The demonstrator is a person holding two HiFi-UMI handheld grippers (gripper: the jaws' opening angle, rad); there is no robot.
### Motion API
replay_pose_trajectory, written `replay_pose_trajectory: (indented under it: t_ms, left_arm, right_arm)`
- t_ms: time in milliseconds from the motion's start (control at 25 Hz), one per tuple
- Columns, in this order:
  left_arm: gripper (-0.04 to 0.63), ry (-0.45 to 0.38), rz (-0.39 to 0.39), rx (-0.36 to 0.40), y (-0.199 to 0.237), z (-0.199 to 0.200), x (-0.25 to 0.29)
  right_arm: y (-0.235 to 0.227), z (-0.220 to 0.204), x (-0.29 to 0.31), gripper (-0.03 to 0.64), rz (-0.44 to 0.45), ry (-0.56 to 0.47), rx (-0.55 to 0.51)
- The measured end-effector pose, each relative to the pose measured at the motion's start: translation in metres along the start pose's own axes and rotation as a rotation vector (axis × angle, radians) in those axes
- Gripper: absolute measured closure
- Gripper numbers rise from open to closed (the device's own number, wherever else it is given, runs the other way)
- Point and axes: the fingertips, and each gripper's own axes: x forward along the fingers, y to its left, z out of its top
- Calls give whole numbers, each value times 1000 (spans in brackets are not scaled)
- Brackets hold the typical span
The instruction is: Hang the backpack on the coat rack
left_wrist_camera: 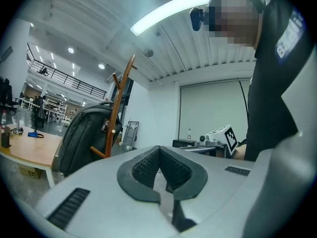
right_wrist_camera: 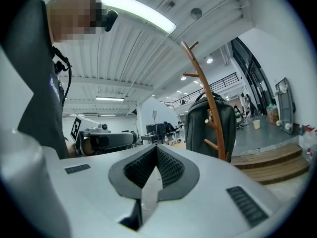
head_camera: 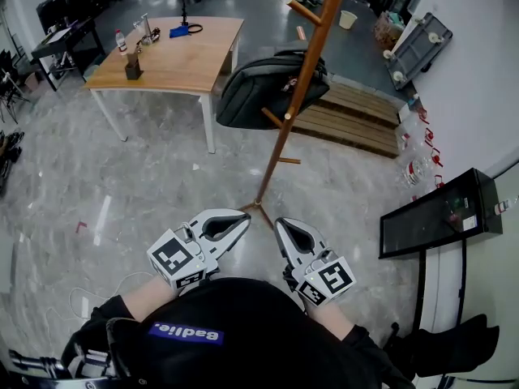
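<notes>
the task looks done to me: the one backpack [head_camera: 268, 87] hangs off the floor from a peg on the far side of the single coat rack [head_camera: 281, 144], with nothing left to hang. my two claws, left claw [head_camera: 244, 221] and right claw [head_camera: 280, 224], are each pressed together and empty.

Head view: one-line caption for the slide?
Dark grey fabric backpack hangs on the tall wooden coat rack; left gripper and right gripper, both shut and empty, short of it.
</notes>
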Motion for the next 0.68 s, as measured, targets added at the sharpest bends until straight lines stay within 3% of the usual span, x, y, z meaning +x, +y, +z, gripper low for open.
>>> replay_pose_trajectory:
  t_ms: [680]
  left_arm:
    - [586, 25, 17, -4, -7, -4, -3]
  right_arm:
    - [4, 1, -11, 620, -11, -4, -7]
